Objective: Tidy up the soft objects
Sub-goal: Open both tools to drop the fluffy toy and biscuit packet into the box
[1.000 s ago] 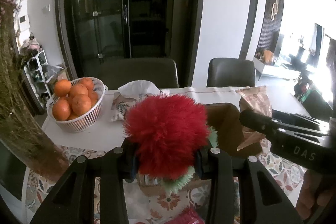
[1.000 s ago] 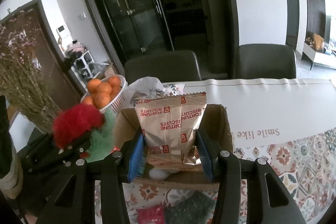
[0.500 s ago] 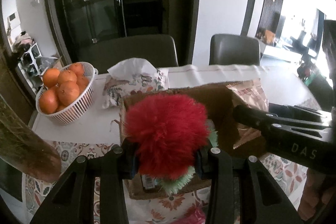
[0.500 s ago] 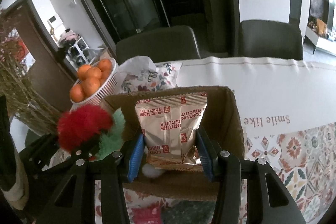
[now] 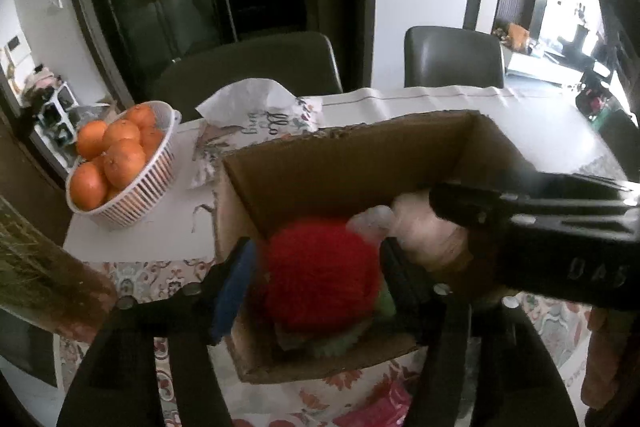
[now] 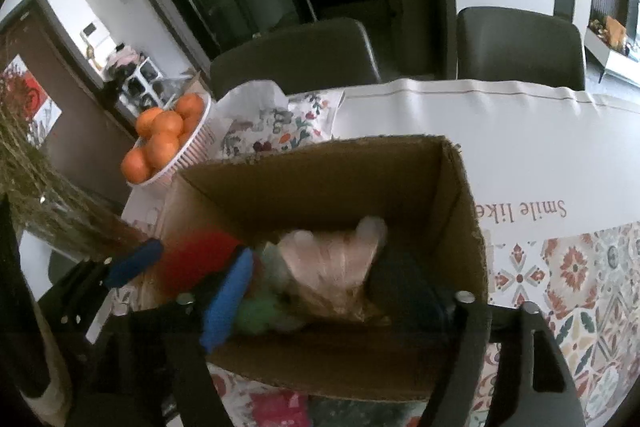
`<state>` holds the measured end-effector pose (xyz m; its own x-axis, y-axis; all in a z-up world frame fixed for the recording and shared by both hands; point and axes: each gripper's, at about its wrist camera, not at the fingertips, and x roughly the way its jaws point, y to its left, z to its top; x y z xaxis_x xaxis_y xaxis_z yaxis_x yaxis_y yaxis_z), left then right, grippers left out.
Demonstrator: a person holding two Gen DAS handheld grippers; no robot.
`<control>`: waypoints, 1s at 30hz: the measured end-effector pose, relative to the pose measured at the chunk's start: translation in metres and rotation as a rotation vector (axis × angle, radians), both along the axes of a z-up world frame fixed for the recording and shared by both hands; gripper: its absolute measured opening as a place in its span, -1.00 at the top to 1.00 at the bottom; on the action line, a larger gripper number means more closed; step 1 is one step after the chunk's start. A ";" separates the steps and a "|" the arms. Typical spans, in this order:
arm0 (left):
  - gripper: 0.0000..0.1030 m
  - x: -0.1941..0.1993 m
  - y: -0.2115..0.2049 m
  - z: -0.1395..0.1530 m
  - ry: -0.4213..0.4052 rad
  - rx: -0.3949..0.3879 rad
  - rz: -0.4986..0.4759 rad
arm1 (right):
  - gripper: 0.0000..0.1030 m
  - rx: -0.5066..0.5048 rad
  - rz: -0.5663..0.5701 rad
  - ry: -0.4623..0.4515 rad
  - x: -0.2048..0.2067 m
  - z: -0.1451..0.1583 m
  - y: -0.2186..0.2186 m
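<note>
An open cardboard box (image 5: 360,155) (image 6: 320,179) stands on the table. My left gripper (image 5: 316,267) reaches down into it, its fingers spread wide around the red fluffy toy (image 5: 320,271) with green fuzz (image 5: 340,339) under it. The toy looks loose between the pads. My right gripper (image 6: 320,287) is also inside the box with wide-open fingers. The biscuit packet (image 6: 332,267) lies blurred between them in the box. The red toy shows in the right wrist view (image 6: 196,259) at the left.
A white basket of oranges (image 5: 116,163) and a floral tissue pouch (image 5: 260,119) sit behind the box. Dried flowers (image 6: 40,195) stand at the left. Two dark chairs (image 5: 452,59) are at the far table edge. Red and dark soft items (image 6: 280,407) lie in front of the box.
Both grippers have dropped into the box and opened. The red toy and the biscuit packet have been let go and now sit inside the box.
</note>
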<state>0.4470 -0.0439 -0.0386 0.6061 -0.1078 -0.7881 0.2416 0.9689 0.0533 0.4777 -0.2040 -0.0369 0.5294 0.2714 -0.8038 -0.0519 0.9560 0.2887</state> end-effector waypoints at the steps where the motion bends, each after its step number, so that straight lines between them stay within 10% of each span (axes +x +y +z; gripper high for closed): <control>1: -0.25 -0.001 0.001 0.001 -0.003 -0.005 0.001 | -0.49 -0.003 -0.011 -0.007 -0.002 0.001 -0.001; 30: -0.28 -0.117 0.013 0.039 -0.051 -0.071 0.112 | -0.49 -0.070 0.003 -0.101 -0.115 0.045 -0.008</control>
